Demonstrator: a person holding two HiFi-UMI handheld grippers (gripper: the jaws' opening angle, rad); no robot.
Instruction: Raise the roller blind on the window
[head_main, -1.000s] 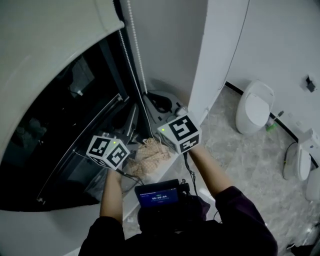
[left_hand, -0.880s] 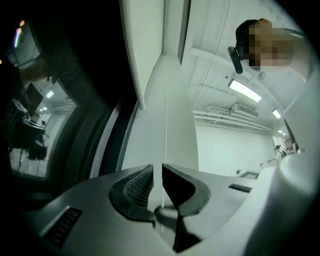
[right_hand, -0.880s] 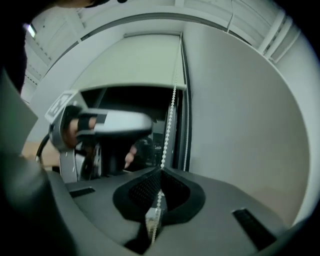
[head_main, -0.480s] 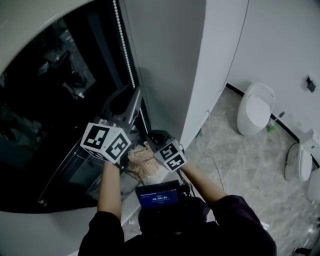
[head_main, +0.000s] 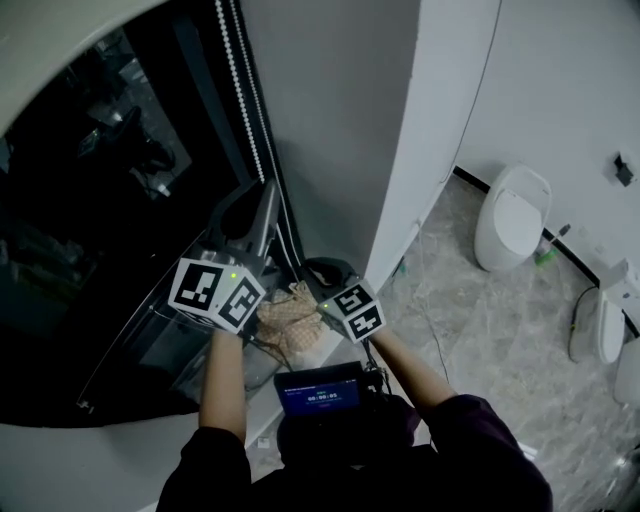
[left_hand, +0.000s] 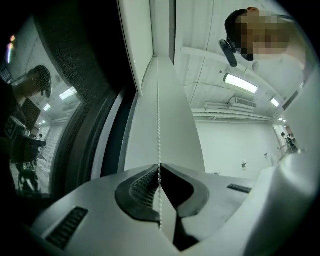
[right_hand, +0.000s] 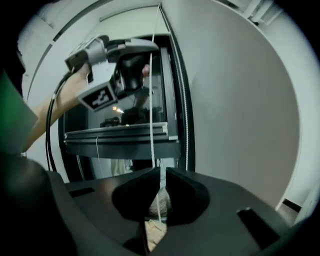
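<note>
We face a dark window (head_main: 90, 230). A white wall panel (head_main: 340, 120) stands just right of the left gripper (left_hand: 159, 169) and above the right gripper (right_hand: 161, 172). A beige cloth (head_main: 290, 318) lies between the two grippers, below their jaws. A small lit screen (head_main: 318, 392) sits behind them, close to our body. Well off to the right of the right gripper, across the marbled floor (head_main: 470, 330), stands a white toilet (head_main: 510, 215). A dark rail (right_hand: 120, 136) crosses ahead of the right gripper, lower than the left one.

The blind's bead chain (left_hand: 158, 115) hangs along the window's edge and runs through both grippers. The left gripper is the higher one, and its jaws are closed on the chain, the tips meeting right at the beads. The right gripper sits lower on the chain with its jaws a narrow gap apart. The chain passes through that gap close along one jaw, and we cannot tell whether it touches.

The roller blind (head_main: 50, 25) shows only as a pale corner above and to the left of the left gripper, cut off by the frame. The glass gives us mostly dim reflections. The chain's lower end is lost behind the right gripper's jaws.
</note>
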